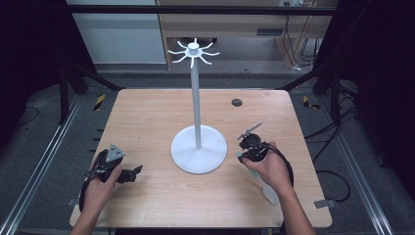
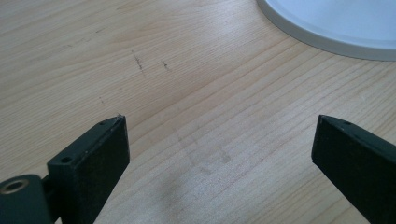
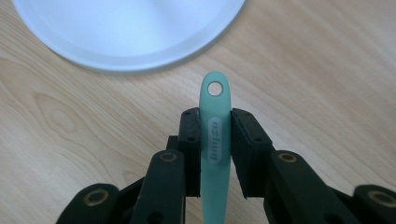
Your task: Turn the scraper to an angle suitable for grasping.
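Right hand (image 1: 269, 166) sitting at the near right of the wooden table (image 1: 147, 122), wrapped over the right gripper (image 1: 243, 155), which points toward the white stand's round base (image 1: 199, 149). Forearm coming in from the bottom edge, angled up and left.

Right gripper (image 3: 215, 149) clamped narrow on a teal utensil handle (image 3: 215, 135). Pads pressed against both flat sides of it, roughly mid-handle. Rounded tip with a hanging hole (image 3: 215, 88) poking out past the fingertips, aimed at the base rim (image 3: 140, 60) but apart from it, bare wood in between. Some raised lettering on the handle, too blurry to read. From above, a pale flat part of the utensil (image 1: 269, 191) trailing back under the wrist toward the near edge; can't tell if it's touching the wood.

Left hand (image 1: 103, 182) parked at the near left, holding the left gripper (image 1: 134, 172) low over the table, pointing right toward the base. Left gripper (image 2: 219, 140) spread wide, nothing between the tips except wood grain and a few scuffs, base rim (image 2: 327, 44) off in the top right corner.

Plenty of open wood all around the base. Tall white pole (image 1: 196, 98) rising from its middle, with a ring of hooks (image 1: 194, 51) up top. Small dark grommet (image 1: 237, 102) toward the far right of the table, well apart from everything.
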A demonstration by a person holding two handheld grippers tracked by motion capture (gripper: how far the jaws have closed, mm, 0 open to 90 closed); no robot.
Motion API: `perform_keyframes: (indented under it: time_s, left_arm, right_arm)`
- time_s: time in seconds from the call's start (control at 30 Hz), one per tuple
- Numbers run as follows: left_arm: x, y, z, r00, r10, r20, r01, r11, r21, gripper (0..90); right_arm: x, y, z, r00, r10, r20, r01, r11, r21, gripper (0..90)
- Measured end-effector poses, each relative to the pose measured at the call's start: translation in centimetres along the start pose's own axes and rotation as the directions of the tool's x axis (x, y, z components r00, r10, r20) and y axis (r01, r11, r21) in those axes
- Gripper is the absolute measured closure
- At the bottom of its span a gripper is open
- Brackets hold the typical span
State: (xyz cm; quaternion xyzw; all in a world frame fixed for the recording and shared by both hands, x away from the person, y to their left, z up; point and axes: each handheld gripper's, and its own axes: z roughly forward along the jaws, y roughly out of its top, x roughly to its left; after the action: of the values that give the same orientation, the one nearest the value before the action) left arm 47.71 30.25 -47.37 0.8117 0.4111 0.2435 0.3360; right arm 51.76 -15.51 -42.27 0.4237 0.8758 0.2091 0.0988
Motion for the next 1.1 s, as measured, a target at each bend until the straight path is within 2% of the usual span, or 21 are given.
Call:
perform_keyframes:
  time_s: [0.07,0.17,0.2,0.3,0.43,0.5,0.57,0.6,0.73,0.8,0.83,0.87,0.9,0.93,0.97,1.1]
  left_arm:
    - [0.0,0.0,0.0,1.0000,-0.007,0.001,0.007,1.0000,-0.003,3.9]
    - [0.0,-0.1,-0.1,0.9999,-0.011,0.002,0.011,0.9999,-0.002,3.9]
    - [0.0,-0.1,-0.1,0.9999,-0.016,0.003,0.016,0.9999,-0.006,3.9]
    - [0.1,-0.2,-0.2,0.9997,-0.023,0.006,0.023,0.9997,-0.011,4.0]
    - [0.2,-0.2,-0.4,0.9993,-0.036,0.008,0.037,0.9992,-0.015,4.0]
    - [0.3,-0.2,-0.4,0.9992,-0.039,0.010,0.039,0.9991,-0.018,4.0]
    - [0.3,-0.2,-0.5,0.9989,-0.044,0.012,0.045,0.9987,-0.023,4.0]
    - [0.4,-0.3,-0.4,0.9987,-0.050,0.014,0.050,0.9984,-0.025,4.0]
    - [0.4,-0.3,-0.4,0.9982,-0.055,0.024,0.055,0.9982,-0.024,4.1]
    - [0.6,-0.3,-0.2,0.9971,-0.070,0.028,0.071,0.9971,-0.028,4.1]
    - [0.6,-0.3,-0.2,0.9972,-0.069,0.029,0.070,0.9972,-0.027,4.2]
    - [0.6,-0.3,-0.2,0.9972,-0.069,0.029,0.070,0.9972,-0.027,4.2]
    - [0.6,-0.3,-0.2,0.9975,-0.065,0.026,0.066,0.9976,-0.021,4.3]
    - [0.6,-0.3,-0.2,0.9979,-0.061,0.023,0.061,0.9980,-0.016,4.3]
    - [0.6,-0.3,-0.3,0.9984,-0.054,0.018,0.055,0.9984,-0.015,4.2]
    - [0.0,-0.5,-0.8,0.9994,-0.032,0.014,0.032,0.9993,-0.018,4.2]
  right_arm:
    - [-0.2,-0.1,-1.7,0.9999,0.013,0.004,-0.013,0.998,-0.060,74.8]
    - [-0.2,-0.1,-2.7,0.9998,0.013,0.015,-0.012,0.996,-0.085,74.8]
    - [-0.2,-0.1,-3.7,0.9993,0.031,0.022,-0.029,0.993,-0.110,74.9]
    - [-0.5,0.0,-5.3,0.9988,0.042,0.028,-0.037,0.986,-0.162,74.9]
    - [-0.7,0.2,-6.9,0.9981,0.053,0.031,-0.045,0.977,-0.208,74.9]
    - [-0.7,0.3,-7.4,0.9979,0.058,0.027,-0.051,0.975,-0.215,74.9]
    - [-0.8,0.5,-8.2,0.9974,0.057,0.044,-0.045,0.971,-0.233,75.0]
    - [-1.0,0.8,-8.9,0.9971,0.064,0.042,-0.051,0.965,-0.257,75.0]
    - [-1.3,1.6,-10.0,0.9961,0.072,0.051,-0.054,0.953,-0.298,75.0]
    - [-1.4,1.9,-10.5,0.9953,0.078,0.058,-0.054,0.944,-0.326,75.0]
    - [-1.5,2.1,-10.9,0.9947,0.084,0.059,-0.058,0.935,-0.351,74.9]
    - [-1.5,2.1,-10.9,0.9947,0.084,0.059,-0.058,0.935,-0.351,74.9]
    - [-1.8,2.3,-11.4,0.9943,0.088,0.059,-0.059,0.922,-0.383,74.9]
    - [-1.8,2.3,-11.4,0.9943,0.088,0.059,-0.059,0.922,-0.383,74.9]
    - [-2.0,2.6,-11.7,0.9932,0.096,0.065,-0.061,0.908,-0.415,74.9]
    - [-2.2,2.9,-11.9,0.9919,0.113,0.058,-0.074,0.884,-0.462,74.9]
